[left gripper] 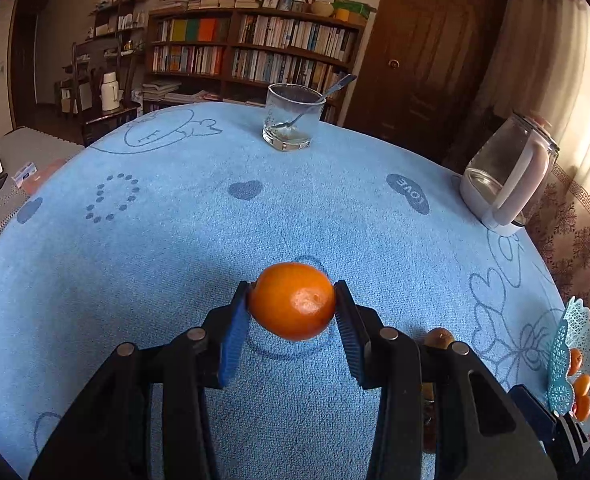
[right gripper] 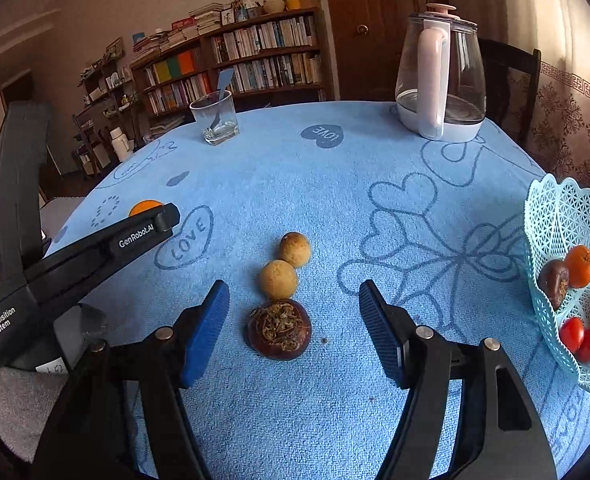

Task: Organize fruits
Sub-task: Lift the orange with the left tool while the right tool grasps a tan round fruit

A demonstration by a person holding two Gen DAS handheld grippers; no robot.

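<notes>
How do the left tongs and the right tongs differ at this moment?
The left tongs are closed on an orange and hold it above the blue cloth; the right tongs are open and empty. The left tongs' pads press the orange on both sides, while the right tongs' pads stand apart over a dark round fruit lying on the cloth. Both have blue ribbed pads on black arms.

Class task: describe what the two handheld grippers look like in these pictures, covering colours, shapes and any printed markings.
Both are black plastic with round silver pins at the joints. The left gripper and right gripper each carry two fingers faced with ribbed blue pads. The left one's side bears white lettering: "GenRobot.AI" and "Data Acquisition System".
</notes>
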